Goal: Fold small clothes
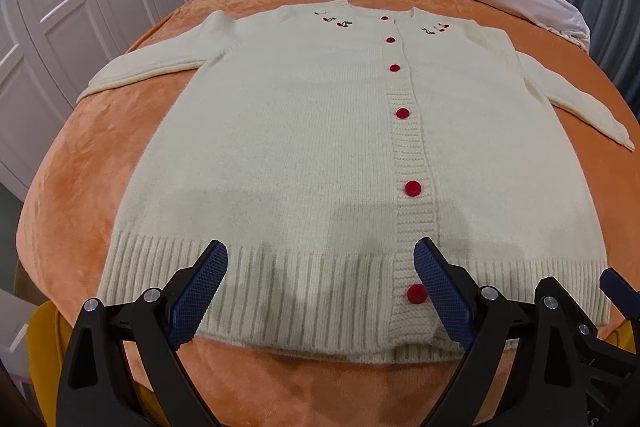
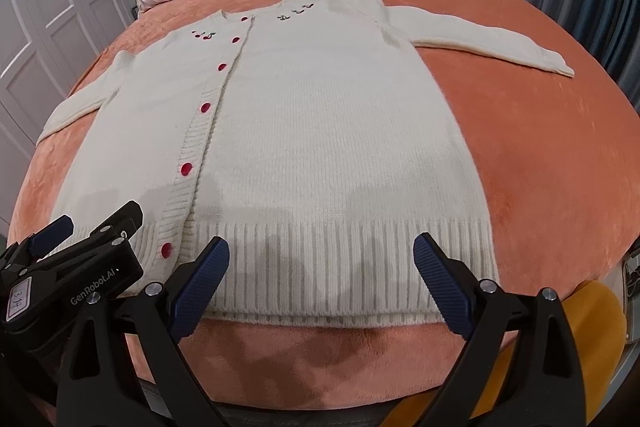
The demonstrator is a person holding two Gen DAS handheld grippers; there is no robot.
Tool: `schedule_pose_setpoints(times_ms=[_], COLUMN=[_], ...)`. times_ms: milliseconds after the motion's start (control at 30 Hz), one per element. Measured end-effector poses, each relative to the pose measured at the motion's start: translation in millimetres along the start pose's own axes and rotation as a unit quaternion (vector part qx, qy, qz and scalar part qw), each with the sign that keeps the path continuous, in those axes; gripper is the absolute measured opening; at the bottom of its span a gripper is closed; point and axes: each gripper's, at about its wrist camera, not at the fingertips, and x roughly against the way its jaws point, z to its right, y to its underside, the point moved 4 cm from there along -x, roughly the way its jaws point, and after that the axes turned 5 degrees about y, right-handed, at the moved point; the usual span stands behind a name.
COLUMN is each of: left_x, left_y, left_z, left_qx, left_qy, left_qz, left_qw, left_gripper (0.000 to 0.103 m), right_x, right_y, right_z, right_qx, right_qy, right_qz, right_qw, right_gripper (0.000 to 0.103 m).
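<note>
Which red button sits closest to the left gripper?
The lowest button, on the cardigan's ribbed hem, just inside the left gripper's right finger. The other buttons run up the placket toward the collar.

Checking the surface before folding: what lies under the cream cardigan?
The cream knit cardigan with red buttons lies flat on an orange plush blanket, visible all around it. Anything beneath the cardigan's body is covered.

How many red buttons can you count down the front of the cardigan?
7 on the cardigan, in a line down its placket: neck, upper chest, middle, lower, hem. Correction: 6 visible.
</note>
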Motion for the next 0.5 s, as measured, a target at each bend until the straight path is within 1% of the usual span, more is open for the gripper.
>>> schedule_pose_setpoints(times_ms=[333, 500], left_x=[11, 10], left_y=[3, 3], left_z=[1, 0], left_qx=[-0.003, 0.002], left_qy=[-0.003, 0.002], left_qz=[0.008, 0.002], left_qw=[1.0000, 1.0000], left_gripper=[0.092, 0.092], right_x=[8, 7], right_y=[3, 3], right_z=[4, 4], right_qx=[-0.003, -0.003], right_qy=[-0.002, -0.004], right_qz=[0.008, 0.008], right_qw=[1.000, 1.000], right_gripper=[0.091, 0.091])
